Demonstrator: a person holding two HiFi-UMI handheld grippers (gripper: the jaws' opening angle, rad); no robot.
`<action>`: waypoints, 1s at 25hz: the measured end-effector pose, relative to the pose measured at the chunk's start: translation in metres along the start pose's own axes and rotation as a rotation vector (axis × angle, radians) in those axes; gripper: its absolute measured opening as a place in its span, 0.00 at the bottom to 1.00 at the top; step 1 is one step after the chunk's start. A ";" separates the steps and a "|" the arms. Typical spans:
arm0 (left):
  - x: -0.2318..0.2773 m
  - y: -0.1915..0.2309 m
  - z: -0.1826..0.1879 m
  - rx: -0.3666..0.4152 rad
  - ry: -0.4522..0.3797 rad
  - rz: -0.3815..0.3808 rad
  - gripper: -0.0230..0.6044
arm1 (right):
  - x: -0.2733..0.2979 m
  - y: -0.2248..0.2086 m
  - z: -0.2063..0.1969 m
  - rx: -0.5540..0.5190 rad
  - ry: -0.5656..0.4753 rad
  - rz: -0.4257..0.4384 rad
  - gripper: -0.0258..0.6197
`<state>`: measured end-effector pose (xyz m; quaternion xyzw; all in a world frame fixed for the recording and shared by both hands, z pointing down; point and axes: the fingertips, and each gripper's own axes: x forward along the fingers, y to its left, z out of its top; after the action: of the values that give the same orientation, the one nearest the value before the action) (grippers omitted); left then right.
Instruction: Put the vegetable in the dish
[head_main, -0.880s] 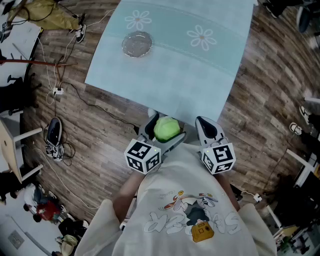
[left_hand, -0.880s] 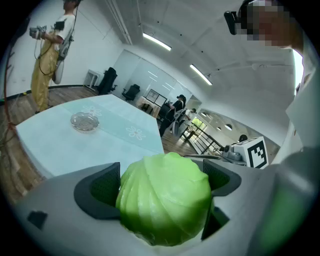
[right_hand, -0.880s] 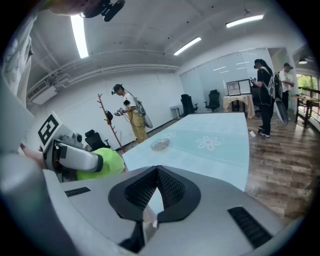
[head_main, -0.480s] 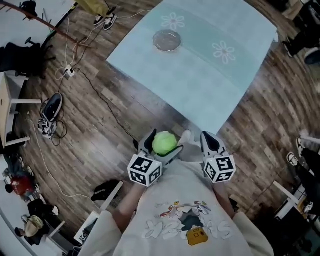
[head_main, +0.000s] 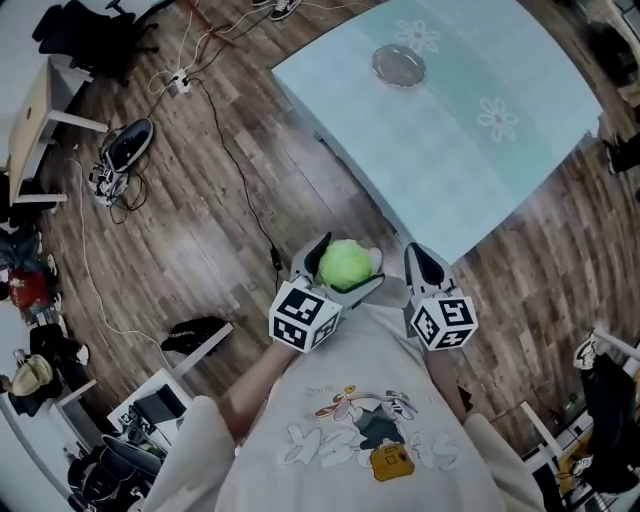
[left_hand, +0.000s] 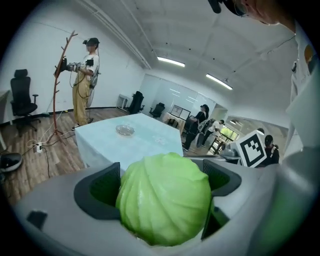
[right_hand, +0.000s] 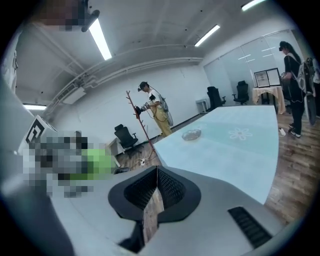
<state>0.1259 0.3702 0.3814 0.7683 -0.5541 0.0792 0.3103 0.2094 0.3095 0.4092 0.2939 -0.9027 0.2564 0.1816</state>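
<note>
A round green cabbage (head_main: 346, 264) sits clamped between the jaws of my left gripper (head_main: 338, 270), held close to my chest above the wooden floor. In the left gripper view the cabbage (left_hand: 165, 197) fills the gap between both dark pads. My right gripper (head_main: 424, 268) hangs beside it, shut with nothing inside; its pads (right_hand: 150, 192) meet edge to edge. A clear glass dish (head_main: 399, 66) rests on the far part of the pale blue table (head_main: 470, 170), well ahead of both grippers. The dish (left_hand: 125, 130) also shows small in the left gripper view, and the dish (right_hand: 191, 134) in the right one.
Wooden floor lies between me and the table's near corner (head_main: 440, 262). Cables and a power strip (head_main: 180, 82) run across the floor to the left, beside a shoe (head_main: 128, 145) and a white desk (head_main: 40, 110). Other people stand far off around the room.
The view has swung: the table and dish have shifted toward the upper right of the head view. Both grippers keep their pose near my chest, cabbage still held.
</note>
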 end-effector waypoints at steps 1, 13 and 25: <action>-0.004 0.003 0.005 -0.017 -0.020 0.020 0.88 | 0.003 0.003 0.005 -0.007 -0.013 0.023 0.07; 0.003 0.024 0.020 -0.084 -0.061 0.129 0.88 | 0.030 -0.013 0.013 0.003 0.001 0.087 0.07; 0.029 0.129 0.086 -0.042 -0.080 0.053 0.88 | 0.132 0.000 0.060 -0.006 0.043 -0.015 0.07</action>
<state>0.0014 0.2735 0.3767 0.7493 -0.5878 0.0449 0.3018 0.0983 0.2176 0.4246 0.2945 -0.8972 0.2586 0.2036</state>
